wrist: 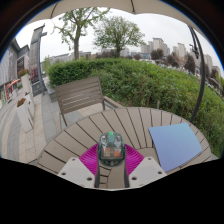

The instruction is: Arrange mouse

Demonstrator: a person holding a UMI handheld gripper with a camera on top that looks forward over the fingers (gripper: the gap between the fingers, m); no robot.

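Mouse (111,148) sits between the two fingers of the gripper (111,165), its greenish, partly see-through body upright in the narrow space left by the magenta pads (91,158). Both pads appear to press against its sides, so the fingers are closed narrowly on it; whether its underside touches the surface below cannot be told. Directly beneath and ahead lies a round wooden table (100,130) made of slats. On the table, to the right of the fingers and apart from the mouse, lies a blue rectangular mouse mat (176,144), flat and slightly angled to the slats. Beyond the table's far edge stands a wooden bench (80,97) with a slatted back. Behind the bench runs a thick green hedge (150,80). Trees (118,33) and distant buildings (160,48) rise beyond the hedge under a pale sky.
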